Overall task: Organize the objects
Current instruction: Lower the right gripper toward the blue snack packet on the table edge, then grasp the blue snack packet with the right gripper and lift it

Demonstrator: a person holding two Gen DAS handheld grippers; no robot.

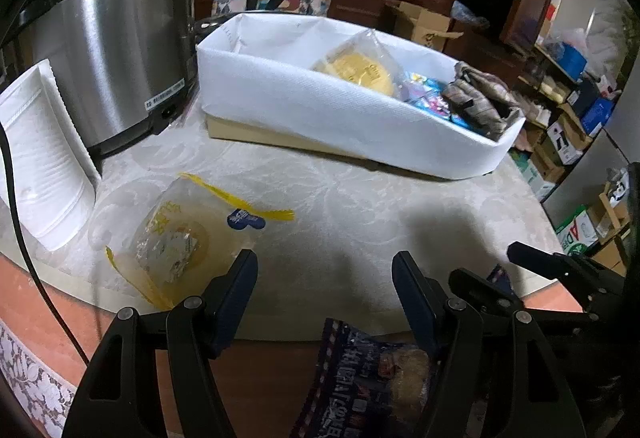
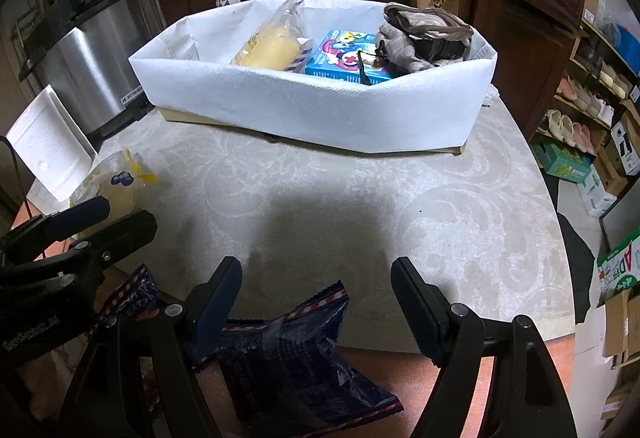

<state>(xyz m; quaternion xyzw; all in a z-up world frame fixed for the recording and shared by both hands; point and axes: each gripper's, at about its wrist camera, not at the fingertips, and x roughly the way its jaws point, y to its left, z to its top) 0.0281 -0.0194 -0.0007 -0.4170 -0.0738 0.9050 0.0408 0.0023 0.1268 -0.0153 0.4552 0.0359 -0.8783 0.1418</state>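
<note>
A white fabric bin (image 1: 304, 98) (image 2: 320, 106) stands at the back of the table. It holds a yellow snack packet (image 2: 268, 46), a blue box (image 2: 340, 58) and a folded plaid cloth (image 2: 424, 34). A second clear packet with yellow trim (image 1: 180, 234) (image 2: 112, 182) lies on the tablecloth, just left of my left gripper (image 1: 324, 270), which is open and empty. A dark blue snack bag (image 1: 368, 378) (image 2: 288, 350) lies at the table's near edge, low between the fingers of my open right gripper (image 2: 316, 274). The pads do not press on it.
A steel cooker (image 1: 112, 50) (image 2: 92, 66) stands at the back left, with a white plastic container (image 1: 40, 158) in front of it. A black cable (image 1: 24, 222) runs down the left side. Shelves and boxes (image 2: 600, 142) fill the right of the room.
</note>
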